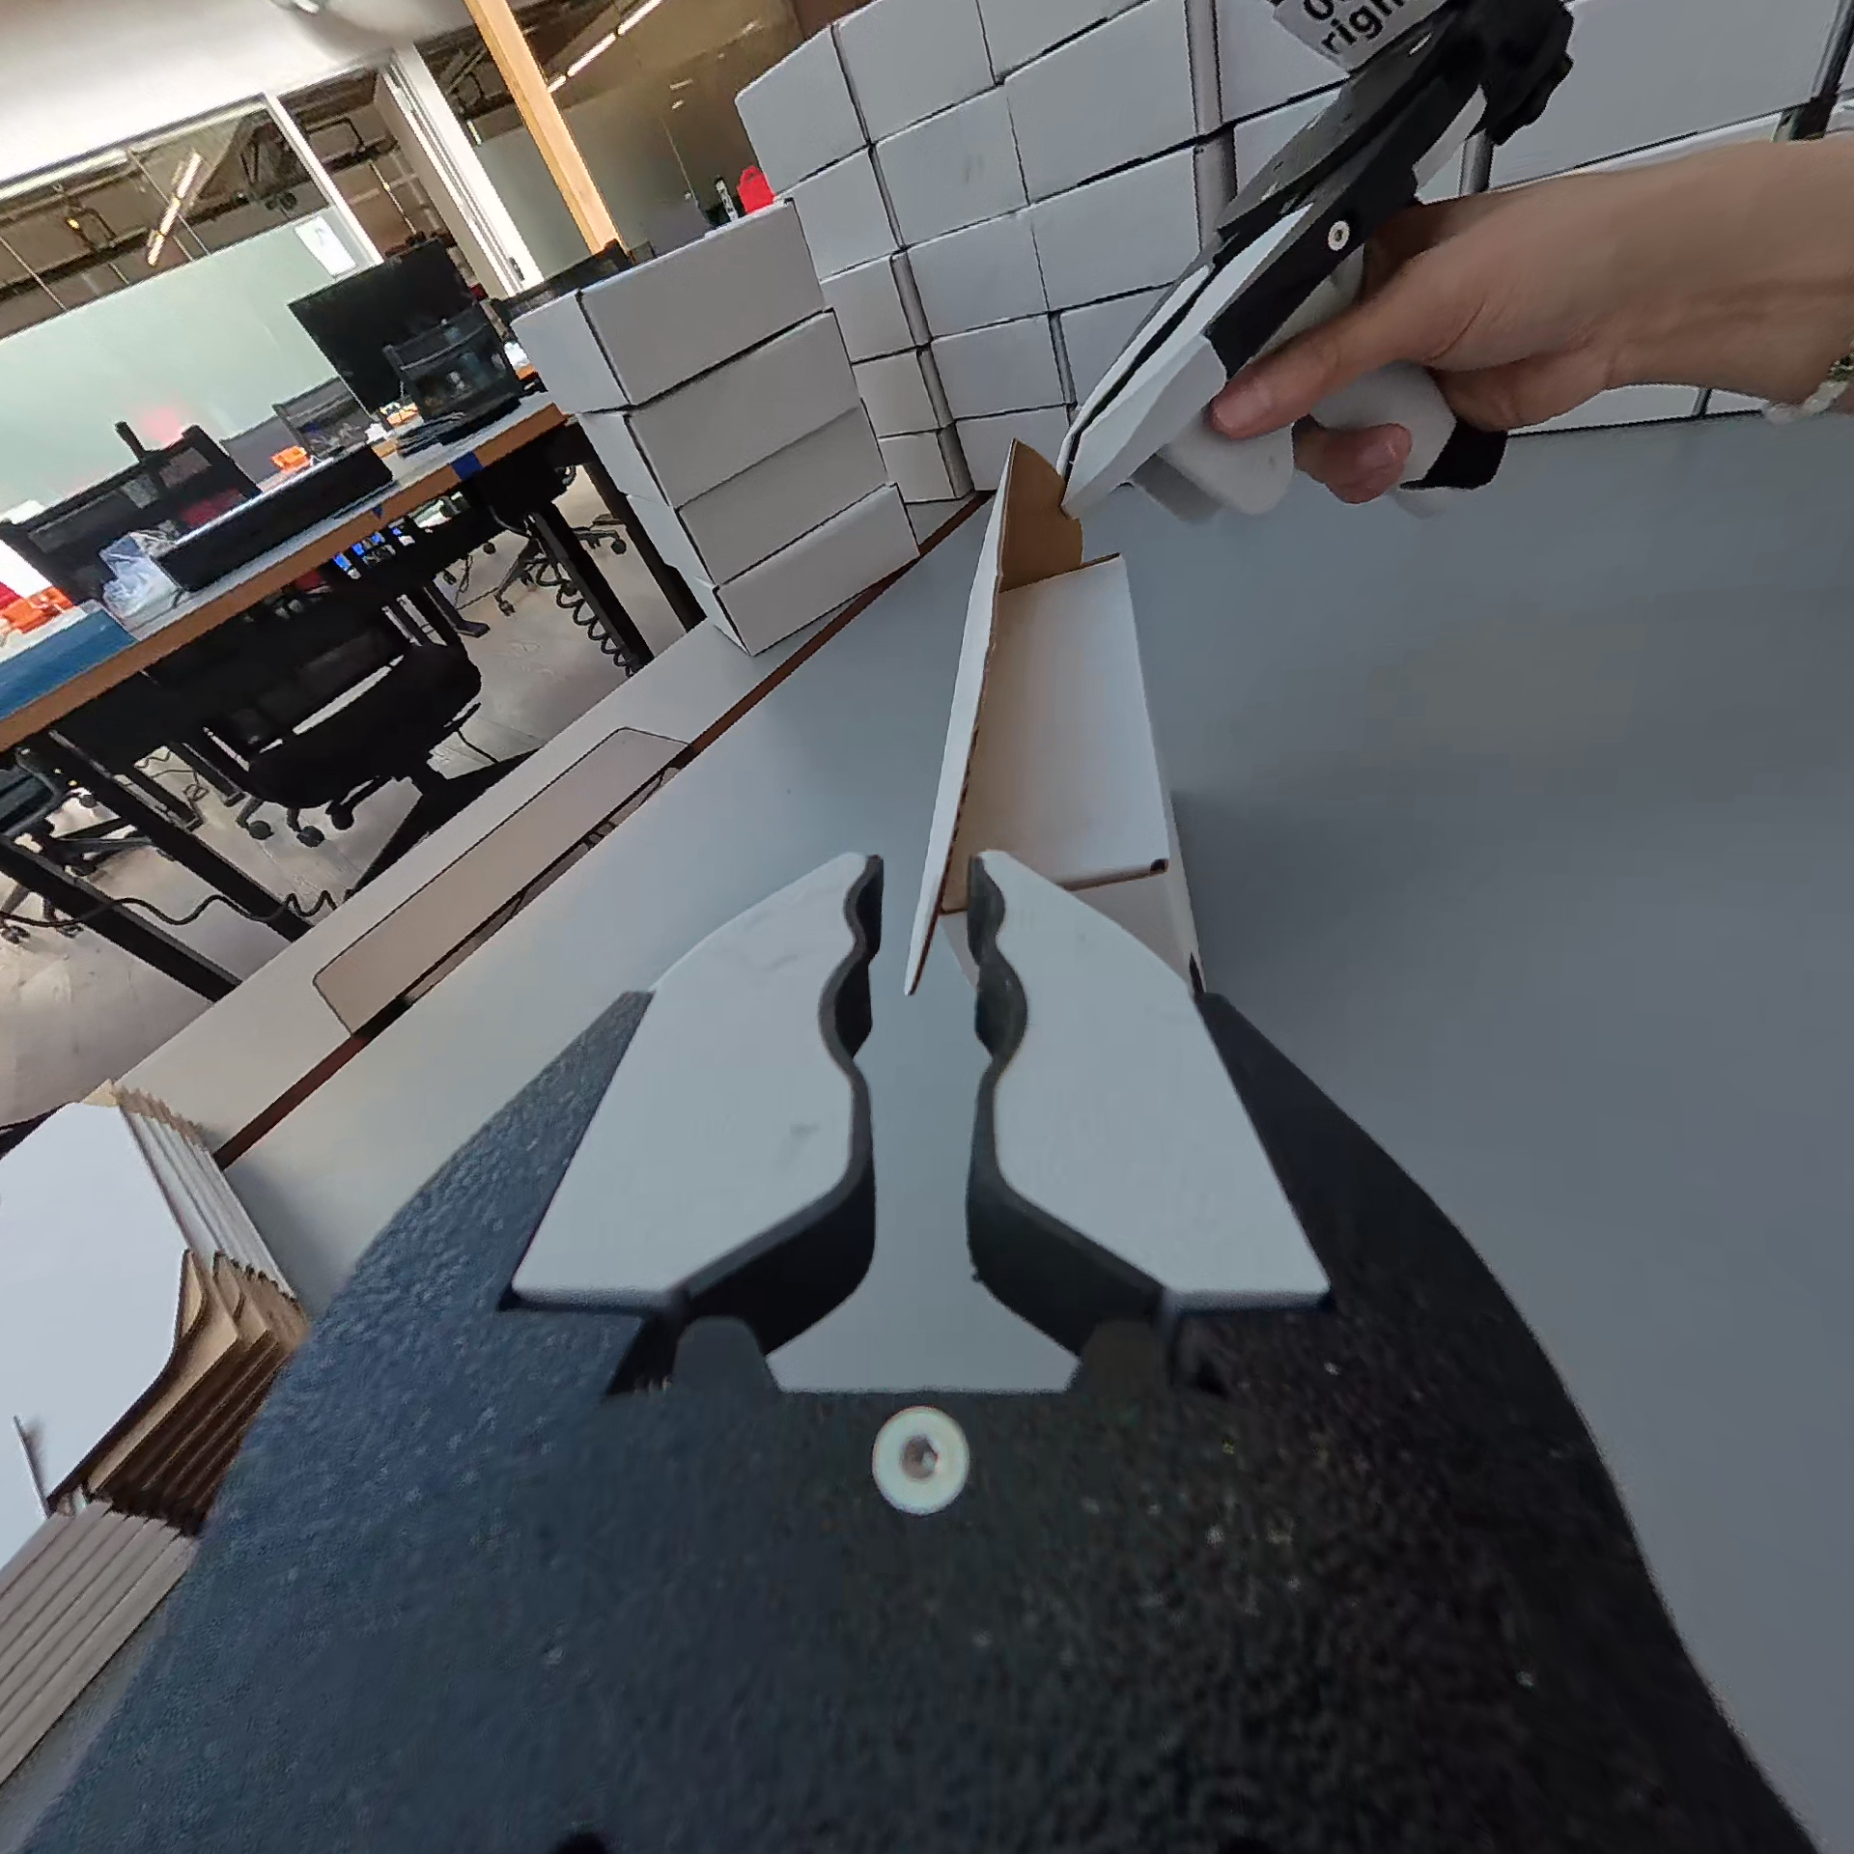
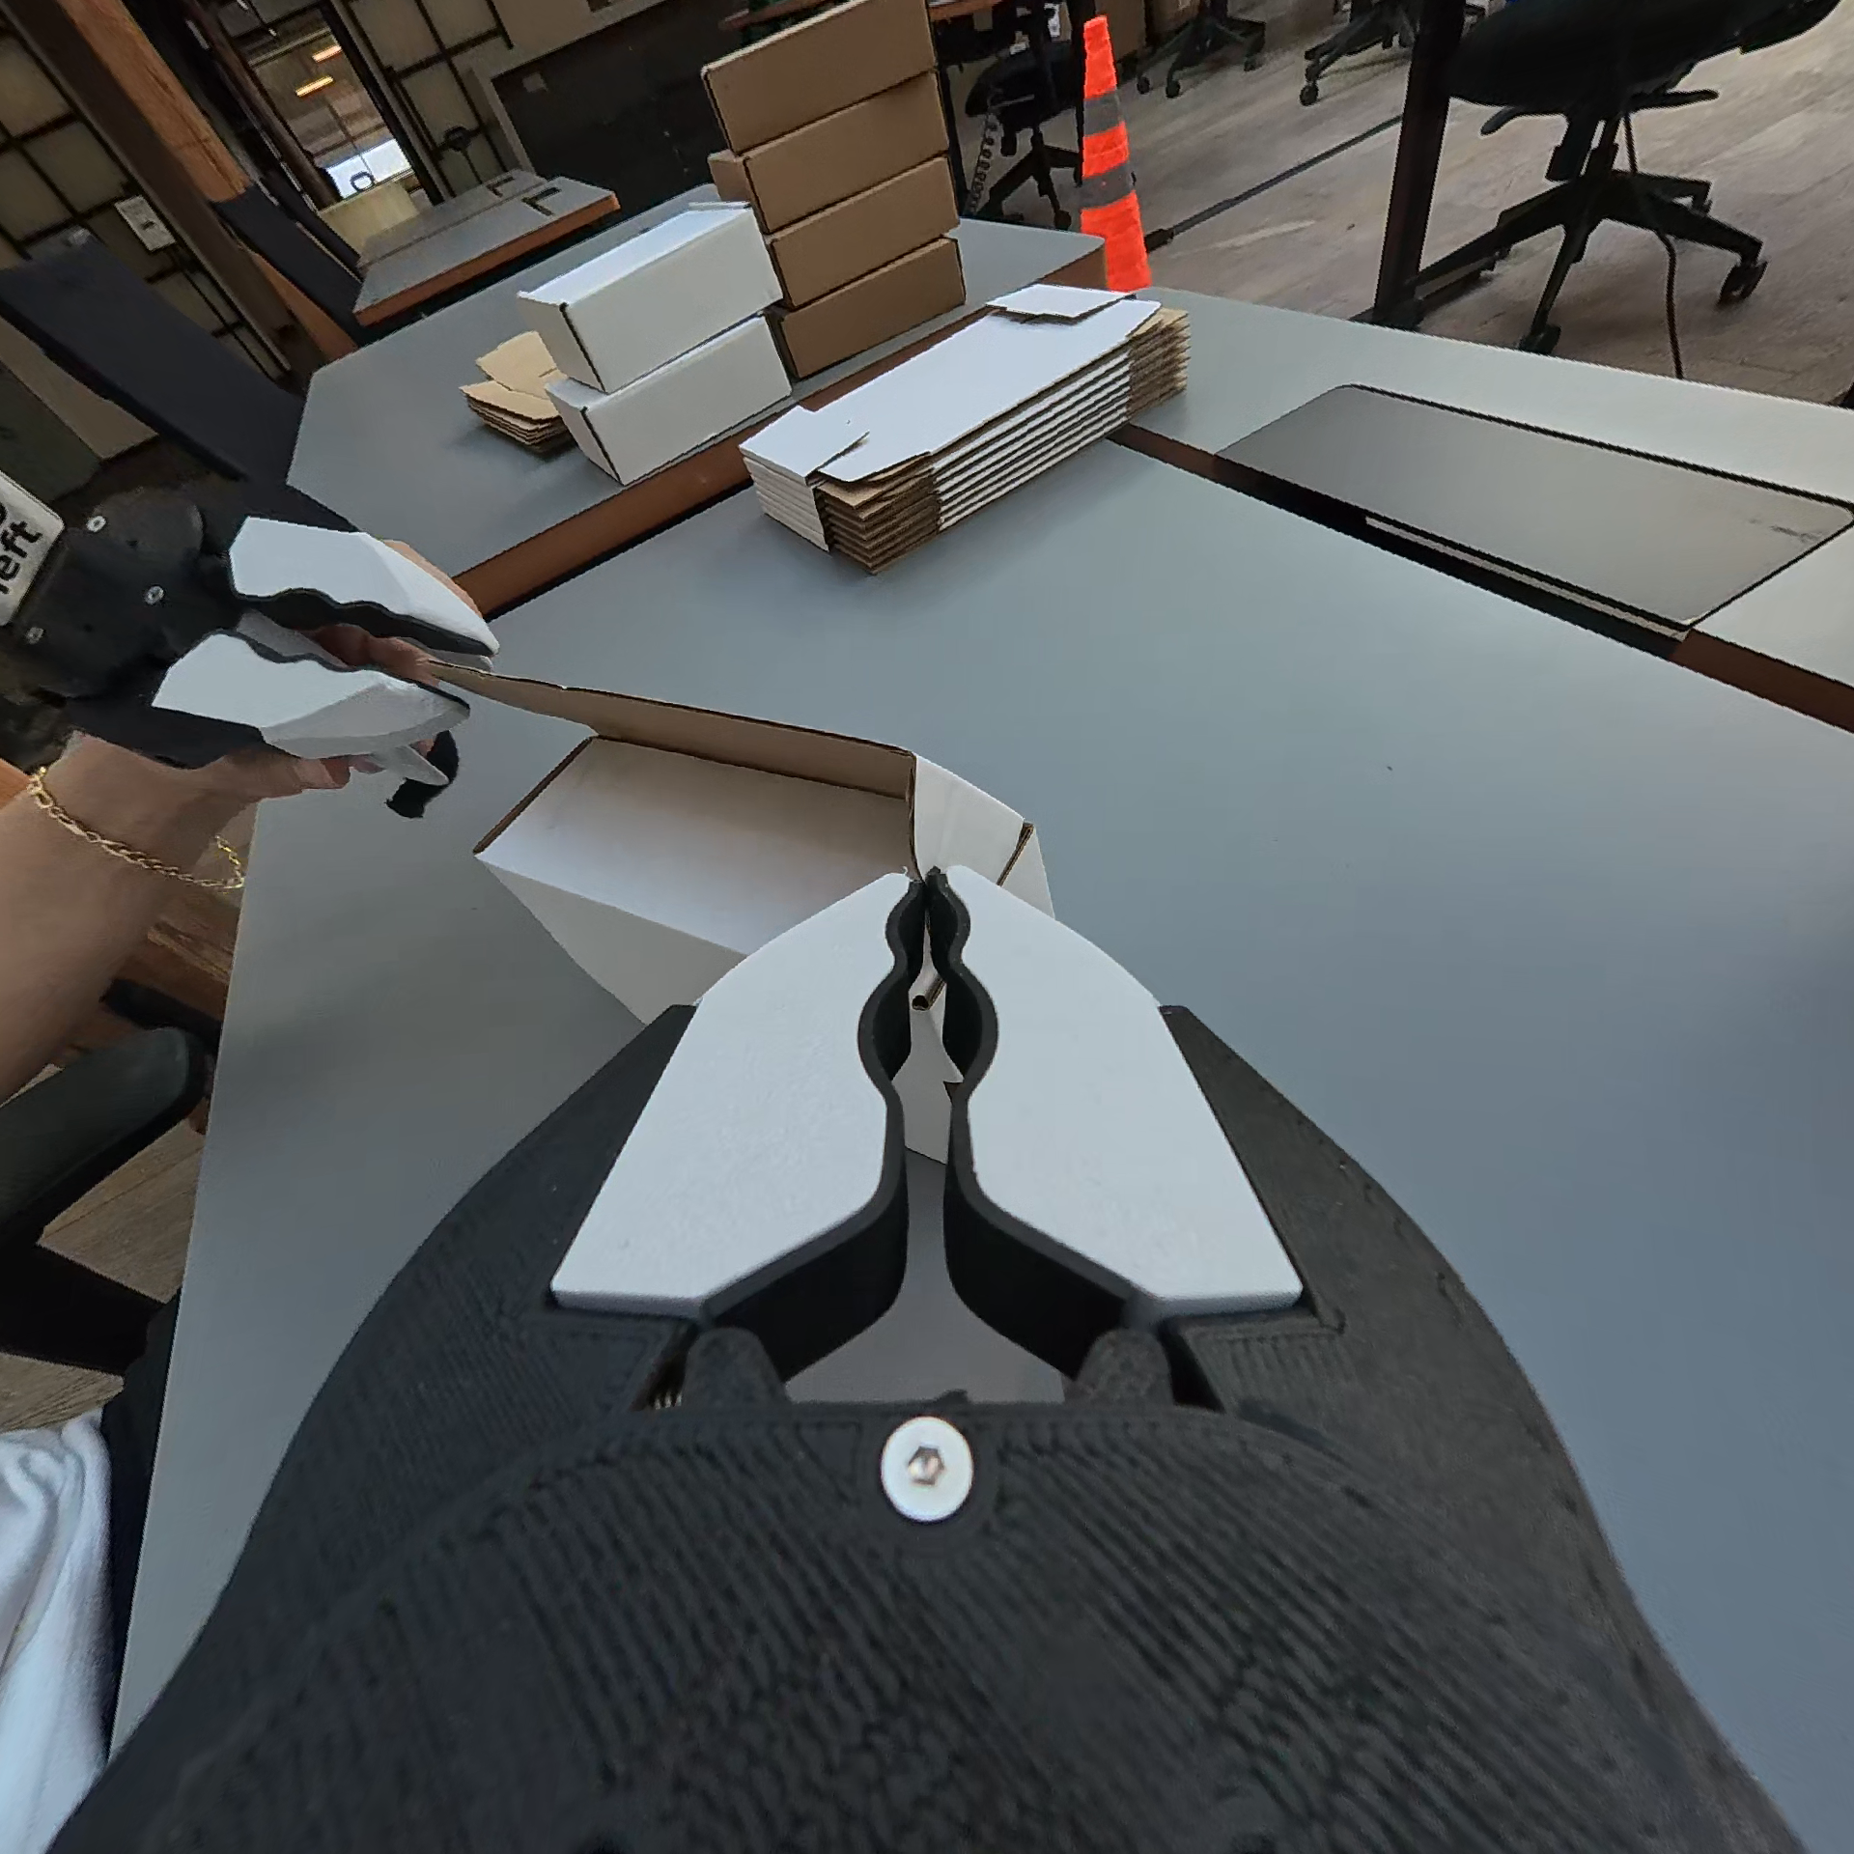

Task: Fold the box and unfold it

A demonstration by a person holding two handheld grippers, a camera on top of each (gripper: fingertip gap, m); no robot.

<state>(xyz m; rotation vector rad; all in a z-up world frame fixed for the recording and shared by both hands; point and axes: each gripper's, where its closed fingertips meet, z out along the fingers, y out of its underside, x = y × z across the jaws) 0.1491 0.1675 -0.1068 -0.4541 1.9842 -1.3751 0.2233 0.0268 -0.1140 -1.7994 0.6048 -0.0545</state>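
Left wrist view: the left gripper [image 1: 925,908] has its fingers slightly parted, and the near corner of the box's [image 1: 1073,722] raised lid sits in the gap between the tips; whether they pinch it cannot be told here. The long white box stands on the grey table [image 1: 1505,803], its lid tilted up with the brown inside showing. At the far end the right gripper [image 1: 1071,480], held by a hand [image 1: 1485,321], touches the lid's corner flap. A black-lettered white sticker sits on that gripper's body, top of frame. Stacked white boxes [image 1: 762,421] rise behind.

Right wrist view: the right gripper [image 2: 926,883] is almost fully closed, its tips meeting over the edge of the box's [image 2: 702,863] end flap. The left gripper [image 2: 467,677] at the left, narrowly parted, straddles the lid's far corner; it too bears a white lettered sticker. Beyond lie a pile of flat box blanks [image 2: 963,431], made-up white and brown boxes [image 2: 833,181], and an orange cone [image 2: 1112,171].
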